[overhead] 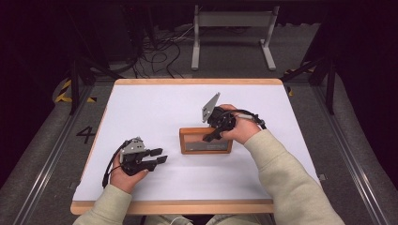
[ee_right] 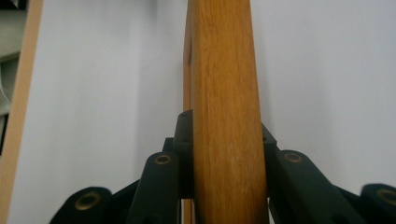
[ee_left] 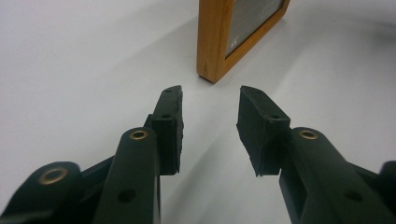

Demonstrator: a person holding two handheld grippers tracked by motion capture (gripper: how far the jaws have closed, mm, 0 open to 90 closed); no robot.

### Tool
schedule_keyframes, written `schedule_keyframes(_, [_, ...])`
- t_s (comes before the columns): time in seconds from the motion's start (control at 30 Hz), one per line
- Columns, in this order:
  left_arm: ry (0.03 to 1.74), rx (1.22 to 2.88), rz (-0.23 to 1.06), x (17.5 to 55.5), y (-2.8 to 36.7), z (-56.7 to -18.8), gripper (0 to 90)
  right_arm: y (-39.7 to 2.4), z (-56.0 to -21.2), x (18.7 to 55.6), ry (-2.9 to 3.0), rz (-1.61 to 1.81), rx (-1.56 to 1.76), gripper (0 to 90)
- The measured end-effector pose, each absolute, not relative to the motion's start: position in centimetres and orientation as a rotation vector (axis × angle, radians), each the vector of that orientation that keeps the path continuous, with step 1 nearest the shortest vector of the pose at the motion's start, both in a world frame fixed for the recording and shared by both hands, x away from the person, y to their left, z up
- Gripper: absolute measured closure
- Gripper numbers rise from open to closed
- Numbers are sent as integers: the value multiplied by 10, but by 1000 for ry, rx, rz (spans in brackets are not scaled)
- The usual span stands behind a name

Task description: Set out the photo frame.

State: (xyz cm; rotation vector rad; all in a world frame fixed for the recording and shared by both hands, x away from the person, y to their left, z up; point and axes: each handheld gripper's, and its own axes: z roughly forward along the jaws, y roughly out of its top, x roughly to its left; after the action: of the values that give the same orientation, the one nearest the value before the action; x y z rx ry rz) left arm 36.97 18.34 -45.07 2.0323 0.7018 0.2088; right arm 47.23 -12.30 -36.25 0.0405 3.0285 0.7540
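Now the wooden frame (ee_right: 227, 116) sits clamped between the right claw's (ee_right: 227, 135) jaws.

Count on the table (overhead: 141, 101) — one frame (overhead: 205, 140), wooden. Grippers — two: left gripper (overhead: 157, 157), right gripper (overhead: 211, 136). Hands — two. Nothing further to tally.

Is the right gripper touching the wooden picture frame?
Touching. In the right gripper view, the right gripper has both jaws pressed against the sides of the wooden picture frame.
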Motion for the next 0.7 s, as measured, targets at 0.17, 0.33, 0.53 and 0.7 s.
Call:
schedule_keyframes(0.17, [704, 2031, 206, 370, 183, -451, 611, -126, -364, 476, 3034, 794, 2, 717])
schedule_keyframes(0.33, [705, 2031, 204, 370, 183, -451, 611, -126, -364, 479, 3030, 801, 42, 697])
schedule_keyframes(0.53, [706, 2031, 204, 370, 183, -451, 610, -129, -364, 483, 2952, 778, 127, 576])
schedule_keyframes(0.7, [706, 2031, 205, 370, 183, -452, 605, -133, -364, 486, 2852, 798, 231, 380])
